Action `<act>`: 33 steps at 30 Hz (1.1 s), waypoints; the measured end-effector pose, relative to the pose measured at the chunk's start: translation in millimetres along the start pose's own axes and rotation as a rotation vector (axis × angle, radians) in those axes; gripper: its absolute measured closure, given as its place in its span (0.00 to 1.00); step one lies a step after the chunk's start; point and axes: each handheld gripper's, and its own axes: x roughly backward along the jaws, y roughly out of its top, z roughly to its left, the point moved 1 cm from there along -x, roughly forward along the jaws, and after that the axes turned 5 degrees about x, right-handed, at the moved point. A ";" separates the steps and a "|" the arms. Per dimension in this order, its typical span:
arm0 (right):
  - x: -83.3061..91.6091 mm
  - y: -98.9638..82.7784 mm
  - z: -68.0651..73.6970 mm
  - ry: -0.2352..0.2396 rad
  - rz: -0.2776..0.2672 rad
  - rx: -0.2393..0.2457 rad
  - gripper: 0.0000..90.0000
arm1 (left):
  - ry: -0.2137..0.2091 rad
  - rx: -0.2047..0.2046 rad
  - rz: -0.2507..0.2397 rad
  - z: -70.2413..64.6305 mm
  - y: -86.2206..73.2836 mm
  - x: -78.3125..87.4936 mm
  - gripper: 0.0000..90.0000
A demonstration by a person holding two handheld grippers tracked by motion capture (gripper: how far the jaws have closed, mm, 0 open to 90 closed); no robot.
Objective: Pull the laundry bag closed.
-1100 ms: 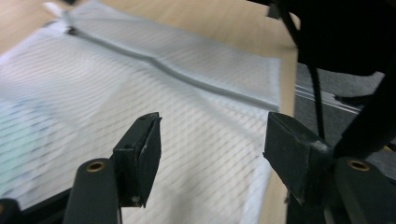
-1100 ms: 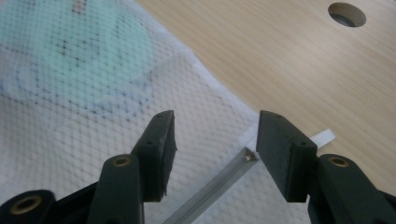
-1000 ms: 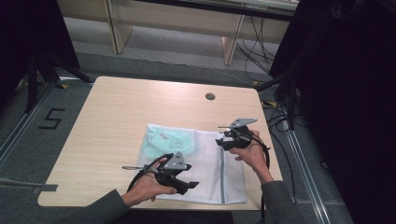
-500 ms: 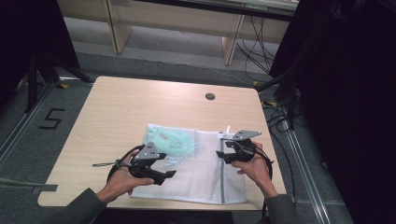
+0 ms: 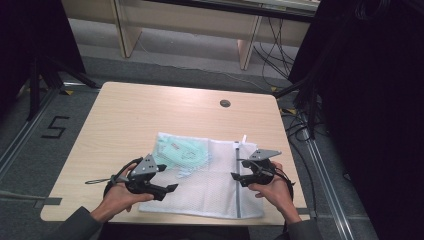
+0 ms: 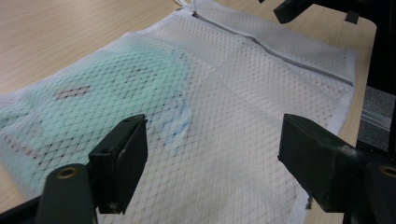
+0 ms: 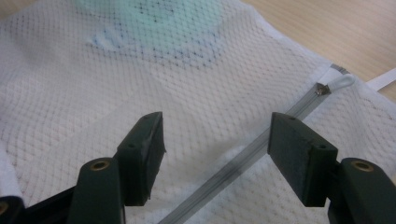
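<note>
— Well, from the high view: white mesh laundry bag (image 5: 210,182) lying flat on the near half of the wooden table (image 5: 150,110), mint-green garment (image 5: 181,152) inside at its far left corner, zipper (image 5: 238,180) running down its right side.
— And the grippers there?
— Left gripper (image 5: 170,189) over the bag's left edge, right gripper (image 5: 235,175) over the zipper line, a hand behind each.
— Now the left gripper view?
— Jaws spread wide, having just been opening, nothing pinched; just mesh (image 6: 243,116) beneath, green cloth (image 6: 116,88) to the left under the netting, zipper (image 6: 299,58) farther off, the other gripper's jaw tip at the top edge.
— And the right gripper view?
— Same story: jaws apart and just been opening, gripping nothing. Zipper (image 7: 243,154) passing diagonally below the gap, its white pull tab (image 7: 338,84) at the upper right, green cloth (image 7: 159,23) showing through the mesh at the top. Whether the pads brush the netting, hard to tell.
</note>
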 end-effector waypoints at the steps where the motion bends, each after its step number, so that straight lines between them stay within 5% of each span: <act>1: 1.0 -1.6 2.2 0.002 0.006 -0.019 0.41 | -0.001 -0.010 -0.002 0.6 -1.0 1.2 0.26; 2: 0.3 -3.2 2.3 0.001 -0.013 -0.007 0.40 | -0.002 0.016 -0.008 -0.8 -3.0 2.0 0.26; 6: 5.2 -7.8 8.8 0.006 0.003 -0.042 0.39 | 0.000 0.012 0.007 -0.4 -4.9 8.7 0.26; 11: 8.5 -12.3 9.5 -0.012 -0.020 -0.005 0.36 | 0.011 0.027 -0.007 -0.8 -7.8 12.3 0.26; 23: 22.0 -24.9 25.6 -0.020 -0.013 -0.011 0.34 | 0.019 0.015 -0.003 -2.1 -15.0 23.8 0.25; 27: 23.8 -32.2 27.8 -0.028 -0.002 0.007 0.33 | 0.019 0.052 0.007 -5.0 -18.8 24.0 0.25; 28: 25.0 -33.4 28.9 -0.031 0.013 -0.003 0.33 | 0.013 0.023 0.019 -3.3 -19.2 23.5 0.25; 30: 24.8 -36.0 30.5 -0.040 0.002 -0.014 0.33 | 0.015 0.040 0.033 -5.0 -21.5 20.9 0.25; 31: 28.7 -35.4 29.7 -0.025 0.038 0.001 0.33 | 0.025 0.031 0.037 -5.4 -21.5 20.9 0.25; 33: 27.4 -37.0 31.6 -0.053 0.024 0.005 0.33 | 0.013 0.010 0.029 -5.0 -20.4 21.1 0.25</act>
